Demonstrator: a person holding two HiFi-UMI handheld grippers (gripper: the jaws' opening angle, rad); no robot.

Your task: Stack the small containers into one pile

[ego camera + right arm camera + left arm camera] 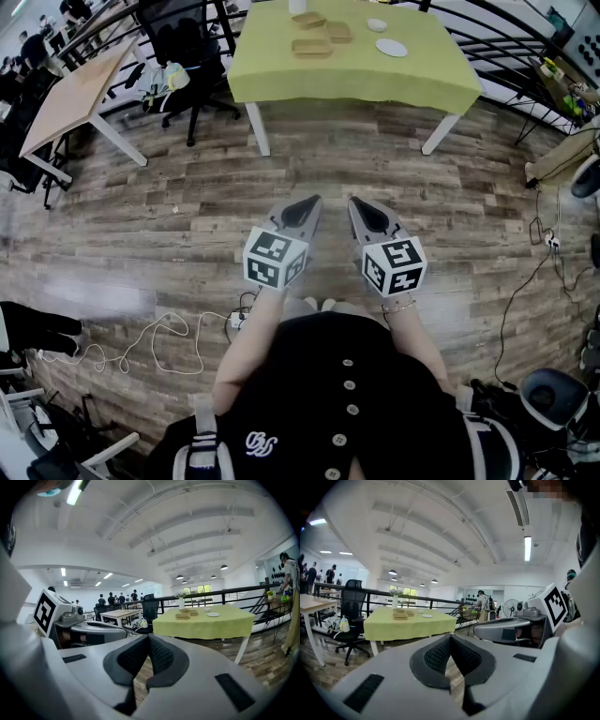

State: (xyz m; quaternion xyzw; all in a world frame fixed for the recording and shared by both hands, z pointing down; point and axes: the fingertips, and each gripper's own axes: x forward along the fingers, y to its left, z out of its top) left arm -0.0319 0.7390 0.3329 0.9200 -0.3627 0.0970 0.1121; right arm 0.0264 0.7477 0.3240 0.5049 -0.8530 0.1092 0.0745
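Several small tan containers (311,47) lie on the table with the yellow-green cloth (422,80) at the far side of the room, next to two white plates (391,47). Both grippers hang over the wooden floor, well short of the table. My left gripper (302,214) is shut and empty, and so is my right gripper (368,216). In the left gripper view the containers (400,615) show small beyond the shut tips (451,637). The right gripper view shows the containers (183,616) and a plate (213,614) past its shut tips (149,637).
A light wooden desk (66,94) and a black office chair (183,47) stand left of the table. A black railing (525,47) runs behind and to the right. A white cable (159,342) and power strip lie on the floor by the person's feet. People stand far off.
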